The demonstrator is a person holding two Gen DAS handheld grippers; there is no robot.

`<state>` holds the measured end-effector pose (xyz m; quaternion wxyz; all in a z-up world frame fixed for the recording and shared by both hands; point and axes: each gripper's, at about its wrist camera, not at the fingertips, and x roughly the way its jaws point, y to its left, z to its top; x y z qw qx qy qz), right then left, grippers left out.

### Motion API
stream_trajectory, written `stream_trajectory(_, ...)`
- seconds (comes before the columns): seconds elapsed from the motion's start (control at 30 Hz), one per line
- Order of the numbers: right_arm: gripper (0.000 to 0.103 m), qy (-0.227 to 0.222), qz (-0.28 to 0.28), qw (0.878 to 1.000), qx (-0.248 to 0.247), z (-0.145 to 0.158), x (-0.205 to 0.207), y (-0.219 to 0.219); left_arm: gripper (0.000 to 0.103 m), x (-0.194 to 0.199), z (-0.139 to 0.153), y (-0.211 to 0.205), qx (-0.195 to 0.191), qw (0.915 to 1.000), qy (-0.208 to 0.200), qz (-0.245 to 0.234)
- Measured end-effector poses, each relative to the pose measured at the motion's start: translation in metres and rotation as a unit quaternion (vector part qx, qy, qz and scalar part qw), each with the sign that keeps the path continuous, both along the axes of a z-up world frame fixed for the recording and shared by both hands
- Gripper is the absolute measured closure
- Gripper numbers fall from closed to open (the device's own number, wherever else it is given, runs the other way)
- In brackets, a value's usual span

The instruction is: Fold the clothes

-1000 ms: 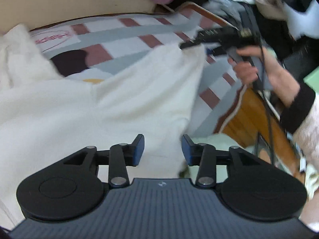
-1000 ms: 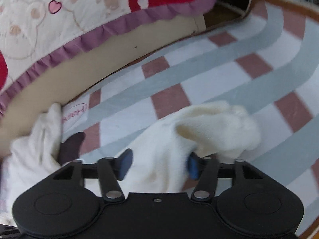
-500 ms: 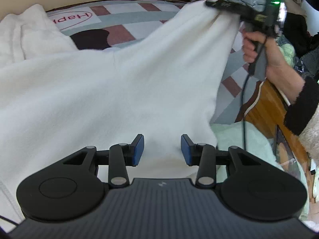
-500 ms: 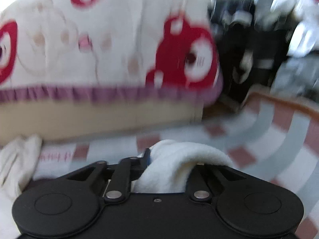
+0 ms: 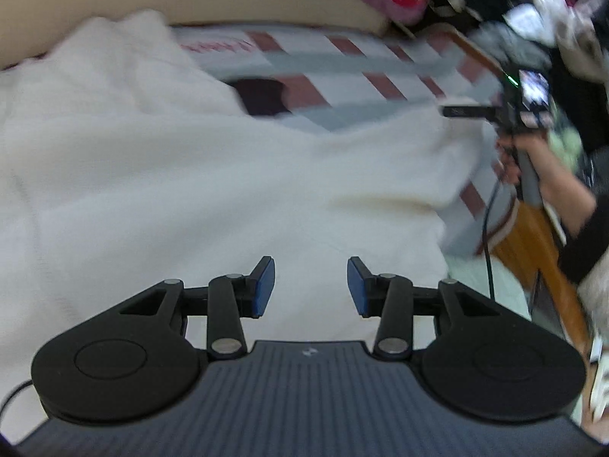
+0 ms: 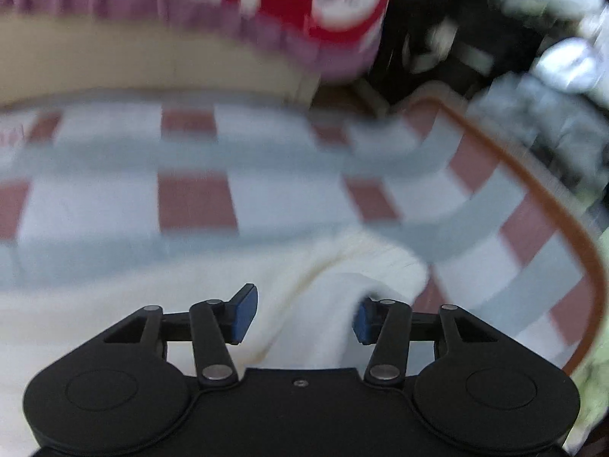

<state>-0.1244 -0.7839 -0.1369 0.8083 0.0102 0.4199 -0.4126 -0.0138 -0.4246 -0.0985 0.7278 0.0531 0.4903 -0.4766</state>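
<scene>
Released a moment after being pinched tight, a corner of the cream fleece garment (image 6: 335, 278) now lies loose between the pads of the right hand-held gripper (image 6: 302, 318), whose jaws are opening, no pad visibly pressing on the cloth. Half a second ago that same corner was bunched and clamped in those jaws and lifted high; it has since come down onto the checked mat (image 6: 198, 198). Closer to the lens on the other side, the left hand-held gripper (image 5: 310, 285) hovers with its blue pads parted and nothing caught between them, the white fabric spread flat beneath. From that view the garment (image 5: 190, 190) covers most of the near ground, its left part piled in soft folds, its right edge running toward the right hand-held gripper (image 5: 462, 111), which a hand (image 5: 514, 160) holds by its grip, a black cable trailing below. Beyond the cloth the mat shows bands of grey, white and brick red, with a brown border curving along its right side. Behind it rises a beige mattress edge (image 6: 133, 61) under a quilt (image 6: 335, 11) trimmed in purple ruffle and printed in red. To the far right, a dark, blurred heap of clothing (image 6: 533, 38) fills the corner.
</scene>
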Motion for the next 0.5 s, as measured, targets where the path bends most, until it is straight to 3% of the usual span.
stream_trajectory(0.13, 0.042, -0.06, 0.043, 0.994, -0.084, 0.043, 0.022, 0.036, 0.062, 0.029, 0.014, 0.049, -0.014, 0.9977, -0.008, 0.065)
stream_trajectory(0.27, 0.035, -0.083, 0.087, 0.983, -0.135, 0.088, 0.042, 0.081, 0.062, 0.051, 0.021, 0.099, 0.001, 0.9929, -0.028, 0.115)
stream_trajectory(0.33, 0.035, -0.118, 0.125, 0.98, -0.097, 0.108, 0.051, 0.098, 0.062, 0.063, 0.024, 0.126, 0.007, 0.9895, -0.037, 0.139)
stream_trajectory(0.4, 0.035, -0.151, 0.197, 0.969, 0.006, 0.12, 0.069, 0.11, 0.062, 0.078, 0.026, 0.152, 0.013, 0.9846, -0.044, 0.169)
stream_trajectory(0.5, 0.048, -0.156, 0.302, 0.931, 0.132, 0.124, 0.108, 0.136, 0.062, 0.103, 0.028, 0.186, 0.023, 0.9743, -0.046, 0.219)
